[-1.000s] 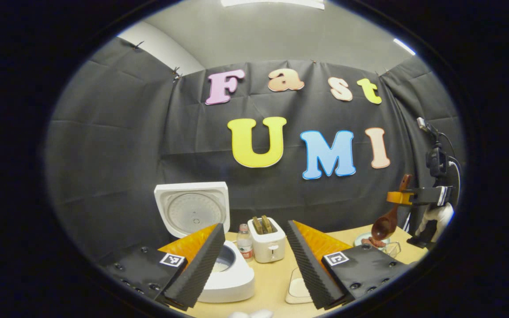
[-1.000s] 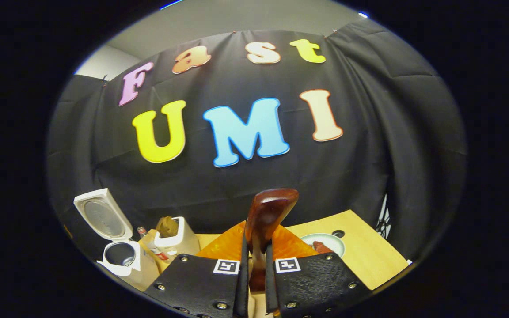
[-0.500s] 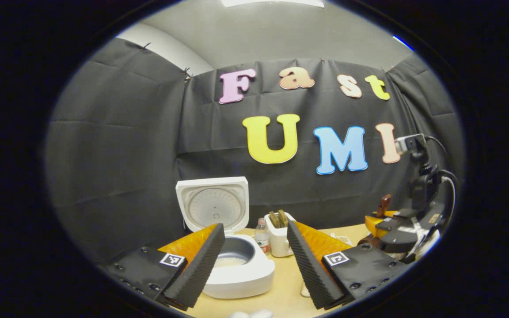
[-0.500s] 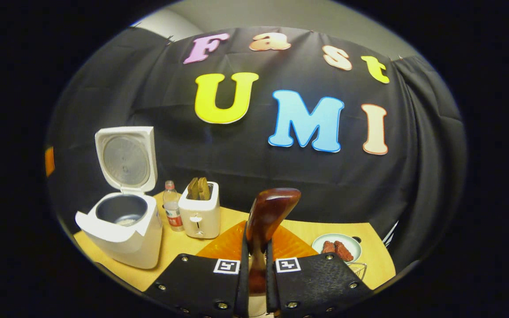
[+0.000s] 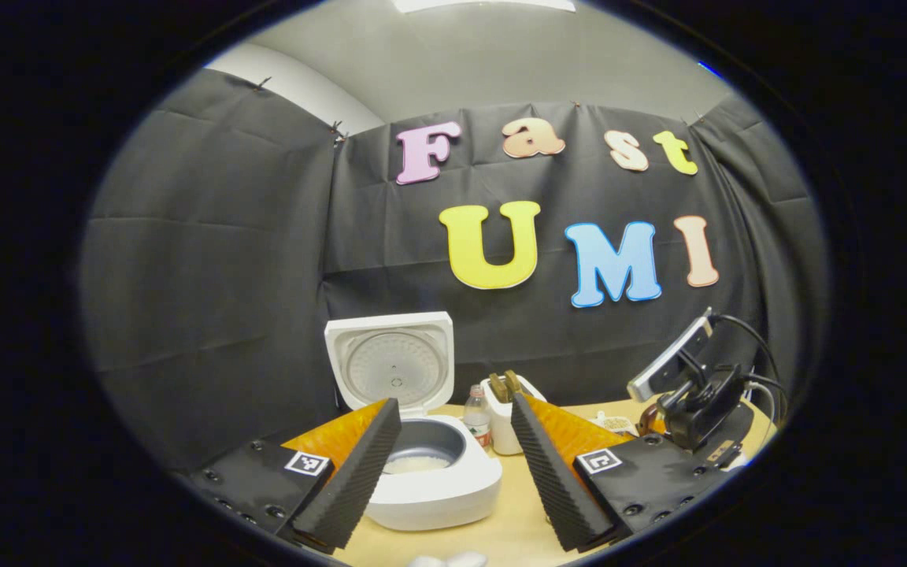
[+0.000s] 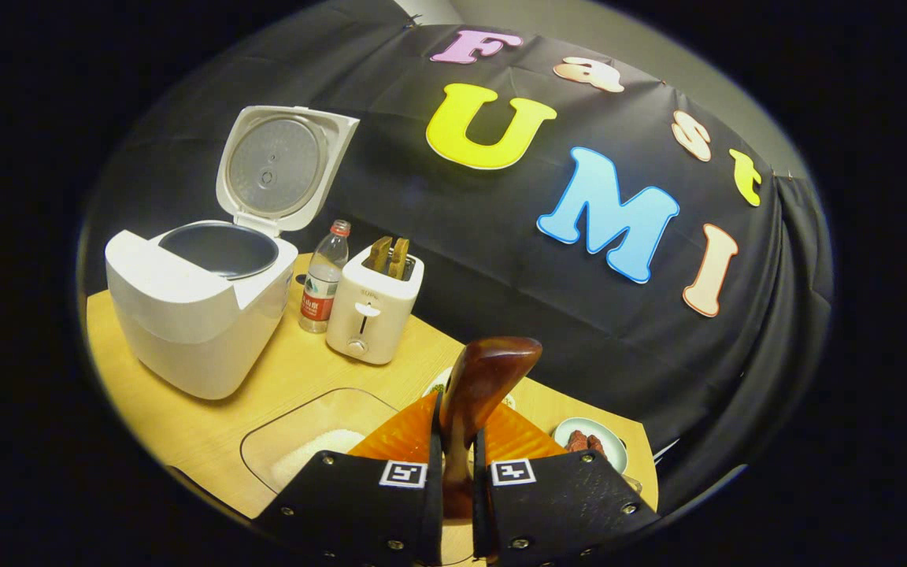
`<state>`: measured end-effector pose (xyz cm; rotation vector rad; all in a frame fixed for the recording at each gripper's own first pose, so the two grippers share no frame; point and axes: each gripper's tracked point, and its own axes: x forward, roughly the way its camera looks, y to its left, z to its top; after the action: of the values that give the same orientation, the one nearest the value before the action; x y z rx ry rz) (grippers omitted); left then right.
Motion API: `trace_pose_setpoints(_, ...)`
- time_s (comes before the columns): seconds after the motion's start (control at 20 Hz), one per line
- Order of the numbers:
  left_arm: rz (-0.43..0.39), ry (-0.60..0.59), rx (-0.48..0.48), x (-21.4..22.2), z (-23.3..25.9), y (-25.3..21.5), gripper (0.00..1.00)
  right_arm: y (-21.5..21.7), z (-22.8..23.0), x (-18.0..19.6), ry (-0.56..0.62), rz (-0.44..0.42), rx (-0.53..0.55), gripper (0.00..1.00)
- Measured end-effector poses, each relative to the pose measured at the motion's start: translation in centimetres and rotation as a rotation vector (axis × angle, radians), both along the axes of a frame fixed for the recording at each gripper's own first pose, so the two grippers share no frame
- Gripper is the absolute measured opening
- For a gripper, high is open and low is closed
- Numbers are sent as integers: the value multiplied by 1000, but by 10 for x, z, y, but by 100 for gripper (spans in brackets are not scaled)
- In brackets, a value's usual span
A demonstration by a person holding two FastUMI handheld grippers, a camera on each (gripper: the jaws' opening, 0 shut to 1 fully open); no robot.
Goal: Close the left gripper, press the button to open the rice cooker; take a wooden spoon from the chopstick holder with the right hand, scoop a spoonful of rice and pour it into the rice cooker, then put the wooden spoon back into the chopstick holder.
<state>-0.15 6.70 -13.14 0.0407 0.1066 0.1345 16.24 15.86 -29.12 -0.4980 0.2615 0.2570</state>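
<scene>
Wooden spoon [image 6: 479, 394] handle upright – clamped in right gripper [image 6: 453, 488] jaws.

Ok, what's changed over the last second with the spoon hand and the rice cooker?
The right gripper, shut on the wooden spoon throughout, has tipped downward, bringing the clear rice container into the right gripper view. In the left gripper view it has dropped lower toward the table. The left gripper stayed open, and the rice cooker kept its lid up.
</scene>
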Motion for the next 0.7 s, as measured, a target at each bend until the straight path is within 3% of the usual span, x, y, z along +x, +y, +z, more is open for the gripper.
trace_pose_setpoints(0.3,6,15,5,2,-7,5,98,1,-38,1,61,-5,-36,16)
trace_pose_setpoints(0.5,-1,20,1,3,-5,5,98,5,-44,1,76,-12,12,15)
trace_pose_setpoints(0.7,-1,23,5,5,-5,8,99,19,-53,-2,146,-24,126,16)
